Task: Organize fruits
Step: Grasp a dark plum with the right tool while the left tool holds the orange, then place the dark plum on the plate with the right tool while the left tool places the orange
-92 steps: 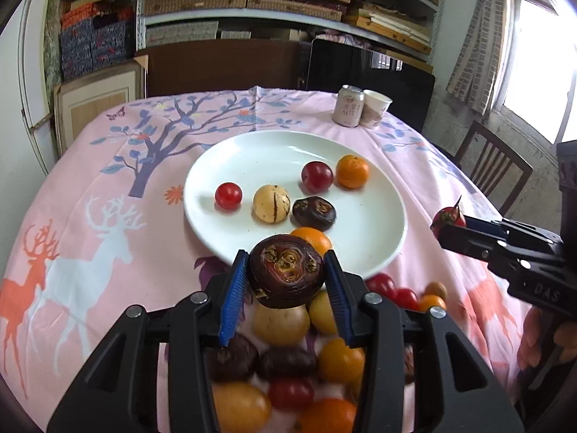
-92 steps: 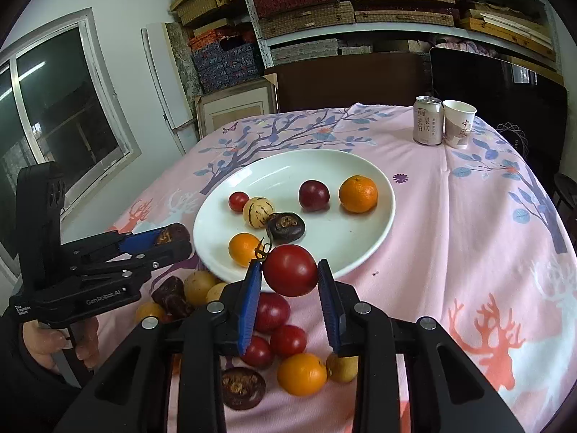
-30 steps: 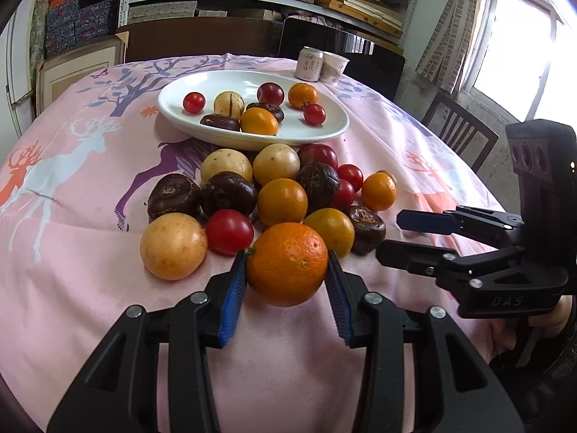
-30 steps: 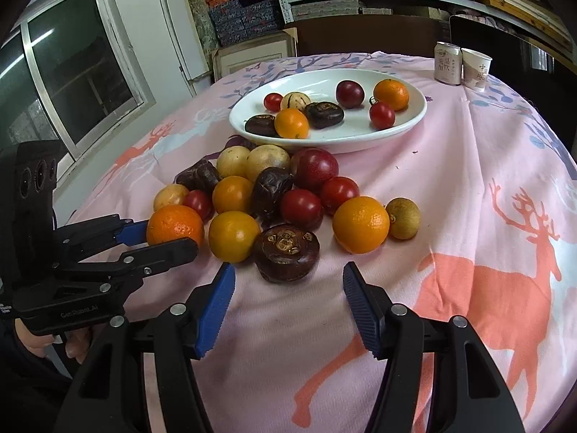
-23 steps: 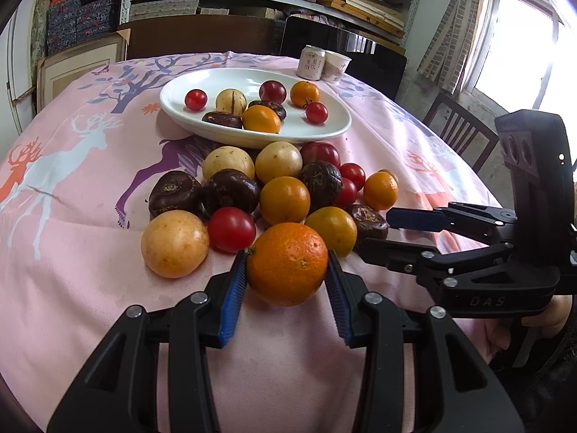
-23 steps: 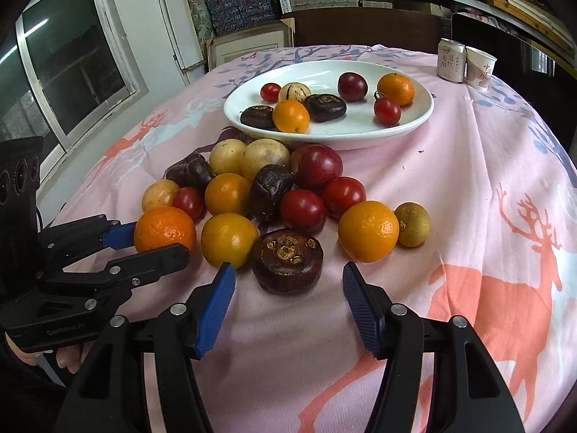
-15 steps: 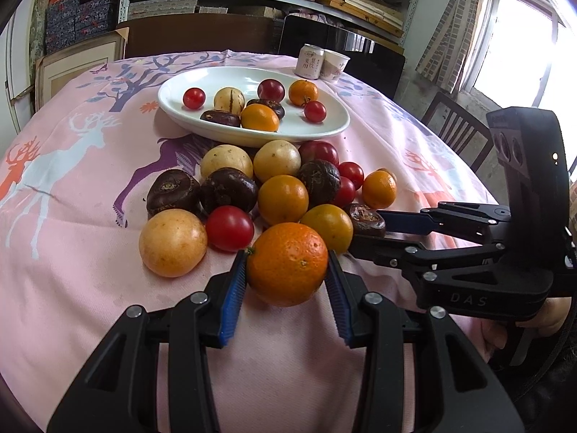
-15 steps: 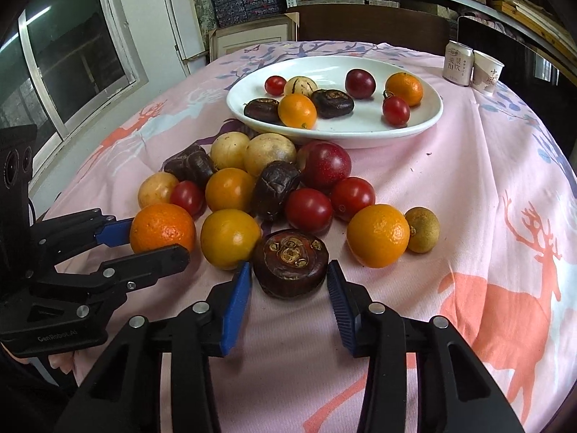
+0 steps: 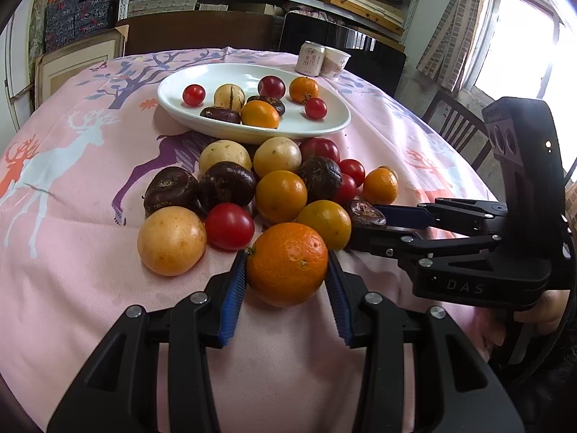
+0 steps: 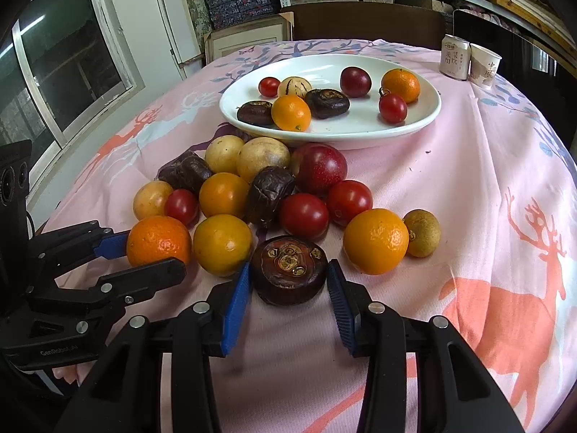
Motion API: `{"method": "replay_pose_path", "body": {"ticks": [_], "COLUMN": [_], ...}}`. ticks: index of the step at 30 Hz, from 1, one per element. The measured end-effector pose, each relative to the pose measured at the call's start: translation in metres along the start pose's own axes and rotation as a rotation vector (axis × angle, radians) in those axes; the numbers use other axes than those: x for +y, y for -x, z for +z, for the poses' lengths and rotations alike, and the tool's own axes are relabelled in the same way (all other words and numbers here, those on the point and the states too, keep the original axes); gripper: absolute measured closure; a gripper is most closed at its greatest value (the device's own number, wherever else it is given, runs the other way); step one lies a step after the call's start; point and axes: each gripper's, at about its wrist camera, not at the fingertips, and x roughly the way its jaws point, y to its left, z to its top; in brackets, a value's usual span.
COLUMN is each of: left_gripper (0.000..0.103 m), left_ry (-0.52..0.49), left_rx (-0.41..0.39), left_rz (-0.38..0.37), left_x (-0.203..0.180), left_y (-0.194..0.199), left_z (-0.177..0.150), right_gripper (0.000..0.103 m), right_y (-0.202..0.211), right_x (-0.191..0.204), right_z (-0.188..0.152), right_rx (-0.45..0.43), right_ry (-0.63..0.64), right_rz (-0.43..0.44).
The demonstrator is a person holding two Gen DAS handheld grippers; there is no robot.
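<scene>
My left gripper [image 9: 286, 278] is shut on an orange [image 9: 287, 263] at the near edge of the fruit pile; the same orange [image 10: 158, 240] shows between its fingers in the right wrist view. My right gripper [image 10: 288, 281] is shut on a dark brown water chestnut [image 10: 289, 270] that rests on the pink tablecloth [image 10: 487, 187]. From the left wrist view that chestnut [image 9: 366, 213] peeks out at the right gripper's tips. Behind the pile stands a white plate [image 9: 324, 122] [image 10: 425, 115] holding several fruits.
Loose oranges, cherry tomatoes, yellow fruits and dark chestnuts lie heaped between the grippers and the plate. A drink can [image 10: 455, 56] and a paper cup [image 10: 485, 65] stand at the far right of the table. A chair [image 9: 458, 126] sits beyond the table's right edge.
The right gripper's jaws have closed from wide apart onto the dark chestnut, after edging forward around it. The left gripper keeps its hold on the orange and has not moved.
</scene>
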Motion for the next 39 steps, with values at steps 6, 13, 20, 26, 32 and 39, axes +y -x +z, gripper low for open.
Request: {"method": "replay_pose_path", "body": {"ticks": [6,13,20,26,32,39], "left_gripper": [0.061,0.061,0.061,0.061,0.061,0.061], "left_ry": [0.0,0.0,0.0,0.004,0.022,0.023], "left_rx": [-0.001,0.0,-0.001,0.0,-0.005,-0.038], "left_rz": [0.0,0.0,0.001,0.008,0.011,-0.008], "left_x": [0.0,0.0,0.0,0.003,0.007,0.002], "left_y": [0.0,0.0,0.0,-0.001,0.002,0.012], "left_z": [0.0,0.0,0.0,0.002,0.002,0.028], "right_gripper": [0.06,0.06,0.06,0.06,0.06,0.06], "right_y": [0.001,0.003,0.007,0.013,0.033,0.078], "right_x": [-0.001,0.0,-0.001,-0.005,-0.01,-0.031], "right_z": [-0.001,-0.002,-0.008,-0.016,-0.019,0.01], "right_rx": [-0.005,-0.009,-0.021,-0.038,-0.078,-0.233], "right_ry": [0.0,-0.003,-0.01,-0.028,-0.044,-0.025], "right_rz": [0.004,0.012,0.032,0.061,0.066,0.006]}}
